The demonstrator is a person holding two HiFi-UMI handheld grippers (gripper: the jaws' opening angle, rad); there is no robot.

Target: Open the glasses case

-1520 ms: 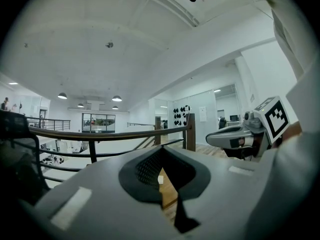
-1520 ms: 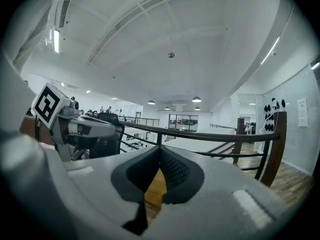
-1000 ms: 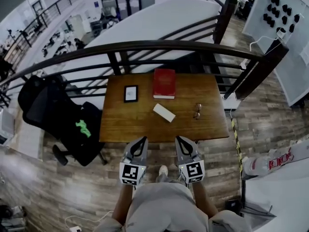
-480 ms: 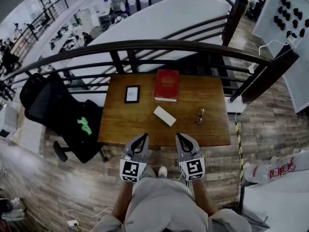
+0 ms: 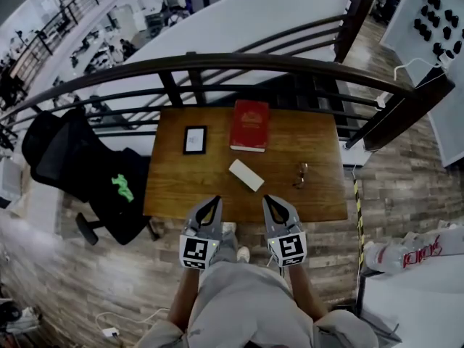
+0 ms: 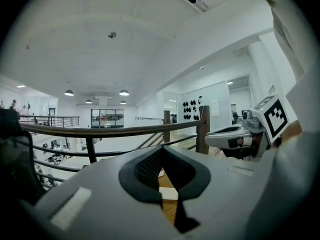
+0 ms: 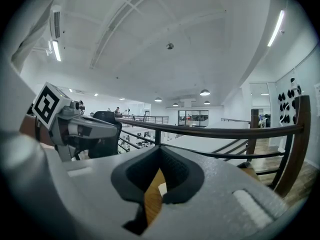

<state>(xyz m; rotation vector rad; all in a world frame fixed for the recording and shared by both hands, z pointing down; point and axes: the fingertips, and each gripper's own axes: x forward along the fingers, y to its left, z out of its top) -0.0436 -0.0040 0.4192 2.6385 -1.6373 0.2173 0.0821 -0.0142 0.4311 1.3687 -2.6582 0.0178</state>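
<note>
White oblong glasses case (image 5: pixel 246 175) lies ahead of left gripper (image 5: pixel 215 200) and right gripper (image 5: pixel 266 199); part their closed, empty jaws first.

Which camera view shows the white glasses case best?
The head view: the white glasses case lies whole near the middle of the wooden table. Both gripper views show only a white sliver, probably it, past their jaws.

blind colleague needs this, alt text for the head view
From above: a left gripper and right gripper, both shut and empty, held at the near edge of a wooden table bearing a white glasses case, red book, spectacles and small tablet.
</note>
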